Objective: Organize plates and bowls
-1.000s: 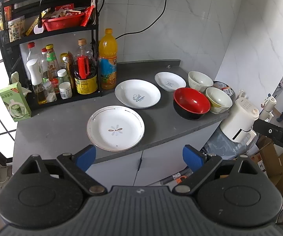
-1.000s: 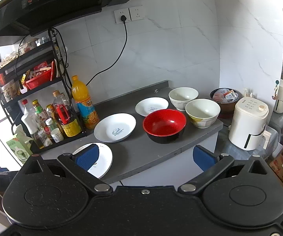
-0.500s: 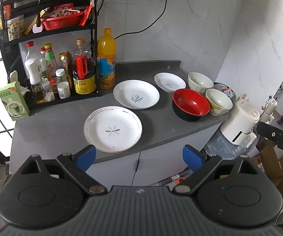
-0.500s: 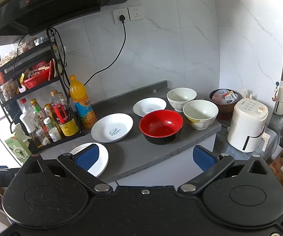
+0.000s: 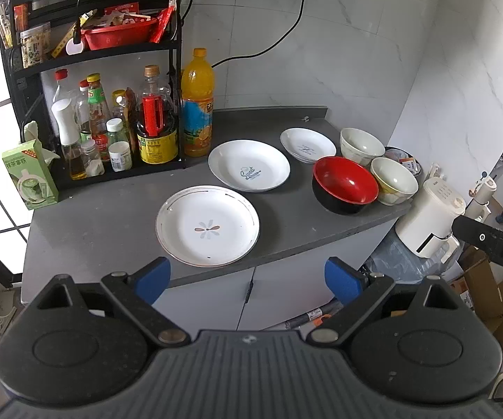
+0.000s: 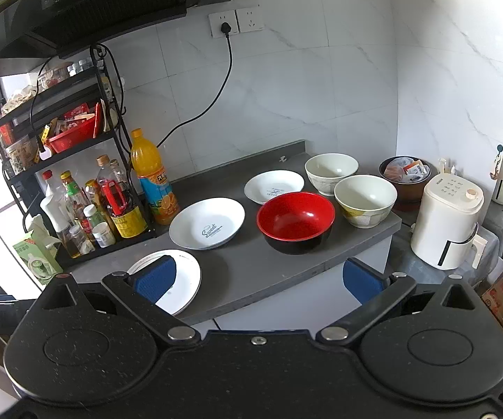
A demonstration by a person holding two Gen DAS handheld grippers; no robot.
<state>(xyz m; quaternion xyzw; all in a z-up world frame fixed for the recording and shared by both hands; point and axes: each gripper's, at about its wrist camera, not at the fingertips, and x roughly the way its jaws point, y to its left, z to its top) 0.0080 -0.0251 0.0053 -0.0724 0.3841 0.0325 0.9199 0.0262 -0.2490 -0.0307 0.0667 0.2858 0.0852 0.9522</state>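
Observation:
Three white plates lie in a row on the grey counter (image 5: 104, 216): a flower-patterned plate (image 5: 207, 225) nearest, a lettered plate (image 5: 249, 170) behind it, a small plate (image 5: 307, 145) at the back. To their right stand a red-and-black bowl (image 5: 345, 184) and two cream bowls (image 5: 393, 180) (image 5: 361, 146). My left gripper (image 5: 248, 277) hangs open in front of the counter edge, holding nothing. In the right wrist view my right gripper (image 6: 258, 279) is open too, short of the red bowl (image 6: 296, 220) and the lettered plate (image 6: 206, 222).
A black rack (image 5: 87, 52) with sauce bottles and an orange drink bottle (image 5: 197, 103) fills the counter's back left. A green tissue box (image 5: 29, 174) stands at the left edge. A white appliance (image 6: 448, 221) and a brown bowl of packets (image 6: 406, 174) sit right of the counter.
Both views have shifted only slightly; the counter and dishes sit a little differently in frame. No dish has moved and both grippers stay open.

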